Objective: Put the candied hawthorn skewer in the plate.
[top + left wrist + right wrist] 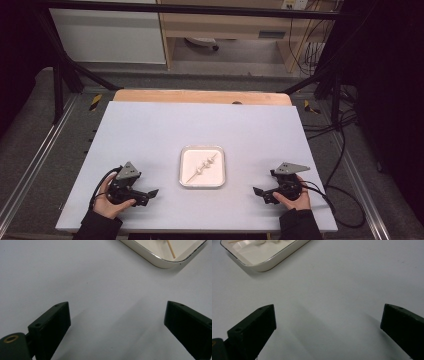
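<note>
Nearest, the left gripper (150, 192) and right gripper (259, 191) rest on the table (150, 135), jaws spread wide, nothing between them. Beyond, between both, the skewer (202, 168) lies diagonally inside the white tray (184, 170).

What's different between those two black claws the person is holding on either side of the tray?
The left claw sits left of the white tray and points right; the right claw sits on the other side and points left. From the left claw's own camera the skewer's bare end shows in the tray; from the right claw's, pale pieces. Both are open, empty, low over the table.
</note>
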Motion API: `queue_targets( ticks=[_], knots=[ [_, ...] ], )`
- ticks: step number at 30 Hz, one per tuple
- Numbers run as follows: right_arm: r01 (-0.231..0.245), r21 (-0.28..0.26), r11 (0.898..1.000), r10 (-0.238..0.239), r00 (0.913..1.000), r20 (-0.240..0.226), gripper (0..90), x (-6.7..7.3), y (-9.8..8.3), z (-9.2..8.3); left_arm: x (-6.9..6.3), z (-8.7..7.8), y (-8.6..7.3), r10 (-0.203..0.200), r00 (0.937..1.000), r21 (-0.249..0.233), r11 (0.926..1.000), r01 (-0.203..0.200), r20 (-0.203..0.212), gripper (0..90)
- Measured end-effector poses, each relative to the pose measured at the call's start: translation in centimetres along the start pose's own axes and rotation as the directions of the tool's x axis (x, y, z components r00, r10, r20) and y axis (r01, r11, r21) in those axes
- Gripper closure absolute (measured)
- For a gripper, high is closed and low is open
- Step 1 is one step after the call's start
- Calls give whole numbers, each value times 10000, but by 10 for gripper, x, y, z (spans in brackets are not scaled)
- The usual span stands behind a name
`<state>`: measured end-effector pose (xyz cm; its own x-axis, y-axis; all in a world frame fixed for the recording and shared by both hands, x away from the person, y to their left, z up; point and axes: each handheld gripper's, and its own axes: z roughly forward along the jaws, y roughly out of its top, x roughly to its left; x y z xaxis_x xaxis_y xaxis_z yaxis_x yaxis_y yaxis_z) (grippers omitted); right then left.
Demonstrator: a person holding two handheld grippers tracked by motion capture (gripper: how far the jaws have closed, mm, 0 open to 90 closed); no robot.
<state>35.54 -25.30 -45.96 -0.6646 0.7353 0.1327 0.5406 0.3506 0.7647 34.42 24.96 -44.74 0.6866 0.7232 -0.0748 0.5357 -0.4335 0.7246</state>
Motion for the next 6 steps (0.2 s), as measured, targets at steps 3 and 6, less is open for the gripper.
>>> queue_targets(
  ticks=[3,6],
  knots=[
    [82,58,9999,-82,10000,-9,6,0,0,1,1,-1,-2,-62,10000,-35,10000,62,15,68],
    [84,60,9999,-84,10000,-11,6,0,-1,2,2,0,-2,-108,9999,-12,9999,108,45,68]
  ],
)
